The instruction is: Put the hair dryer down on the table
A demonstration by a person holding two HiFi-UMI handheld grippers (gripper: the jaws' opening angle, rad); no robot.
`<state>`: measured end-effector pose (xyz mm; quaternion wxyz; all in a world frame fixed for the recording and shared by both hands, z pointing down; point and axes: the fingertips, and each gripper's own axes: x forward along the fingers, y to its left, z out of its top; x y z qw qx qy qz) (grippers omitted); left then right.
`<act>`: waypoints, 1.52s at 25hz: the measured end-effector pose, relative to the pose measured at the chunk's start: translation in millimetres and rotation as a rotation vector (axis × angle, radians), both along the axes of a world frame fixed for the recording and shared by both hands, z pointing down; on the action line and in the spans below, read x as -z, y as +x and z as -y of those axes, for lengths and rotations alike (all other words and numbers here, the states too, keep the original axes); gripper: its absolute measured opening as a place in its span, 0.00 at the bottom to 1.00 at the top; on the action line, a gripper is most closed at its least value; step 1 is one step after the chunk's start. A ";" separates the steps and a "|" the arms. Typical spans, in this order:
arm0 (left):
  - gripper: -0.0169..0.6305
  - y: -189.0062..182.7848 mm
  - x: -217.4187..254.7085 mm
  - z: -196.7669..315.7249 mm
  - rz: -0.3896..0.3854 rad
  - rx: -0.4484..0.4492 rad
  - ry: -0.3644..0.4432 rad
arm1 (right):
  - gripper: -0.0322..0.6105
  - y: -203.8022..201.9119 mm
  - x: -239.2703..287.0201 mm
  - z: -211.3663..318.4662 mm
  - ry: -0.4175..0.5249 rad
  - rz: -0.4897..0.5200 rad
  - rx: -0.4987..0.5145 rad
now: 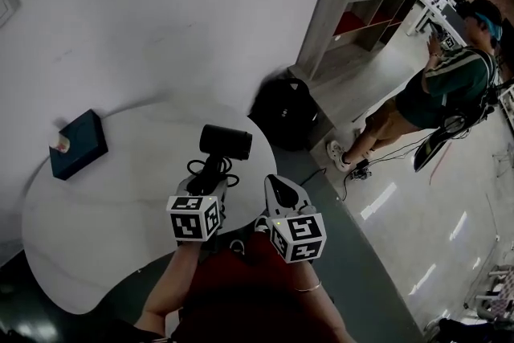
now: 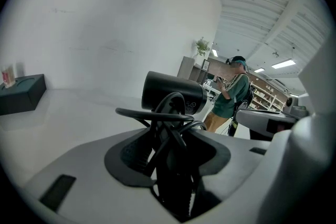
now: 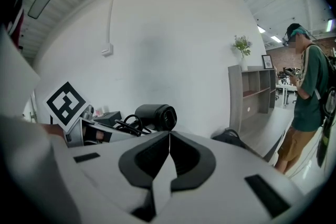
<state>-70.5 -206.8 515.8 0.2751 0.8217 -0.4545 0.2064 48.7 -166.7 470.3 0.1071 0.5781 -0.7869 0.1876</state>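
Observation:
A black hair dryer (image 1: 226, 140) with its cord bundled round the handle is held over the right side of the round white table (image 1: 112, 213). My left gripper (image 1: 210, 174) is shut on the handle, with the barrel pointing away from me. In the left gripper view the handle and cord loops (image 2: 170, 128) fill the gap between the jaws of the left gripper (image 2: 170, 162), and the barrel (image 2: 173, 93) sits beyond them. My right gripper (image 1: 278, 187) hangs just right of the dryer, past the table's edge. Its jaws (image 3: 169, 139) are shut on nothing. From there the dryer (image 3: 156, 115) shows ahead and to the left.
A dark teal tissue box (image 1: 78, 143) lies at the table's far left. A black bag (image 1: 283, 112) sits on the floor behind the table, beside a grey shelf unit (image 1: 353, 20). A person (image 1: 438, 88) stands at the far right.

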 end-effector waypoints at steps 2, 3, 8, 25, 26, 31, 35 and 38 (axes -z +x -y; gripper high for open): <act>0.35 3.5 -1.6 6.1 -0.001 0.011 -0.005 | 0.07 4.3 1.4 9.6 0.002 -0.001 0.011; 0.35 5.5 -2.6 9.5 0.001 0.016 -0.007 | 0.07 6.6 1.7 14.2 0.001 -0.002 0.016; 0.35 16.1 -9.5 22.1 0.012 0.032 -0.023 | 0.07 17.0 -2.8 30.5 -0.014 0.003 0.039; 0.35 38.6 -43.0 52.4 0.080 0.067 -0.066 | 0.07 35.2 -27.7 64.2 -0.080 0.025 0.097; 0.35 39.4 -45.1 53.0 0.082 0.070 -0.071 | 0.07 36.4 -29.1 65.4 -0.084 0.025 0.100; 0.35 43.5 -55.6 55.5 0.097 0.076 -0.093 | 0.07 41.5 -36.9 71.7 -0.104 0.030 0.110; 0.35 44.2 -62.6 58.7 0.118 0.075 -0.103 | 0.07 41.6 -41.1 76.9 -0.115 0.035 0.119; 0.35 43.1 -67.2 60.7 0.127 0.080 -0.114 | 0.07 40.4 -43.1 80.2 -0.121 0.036 0.127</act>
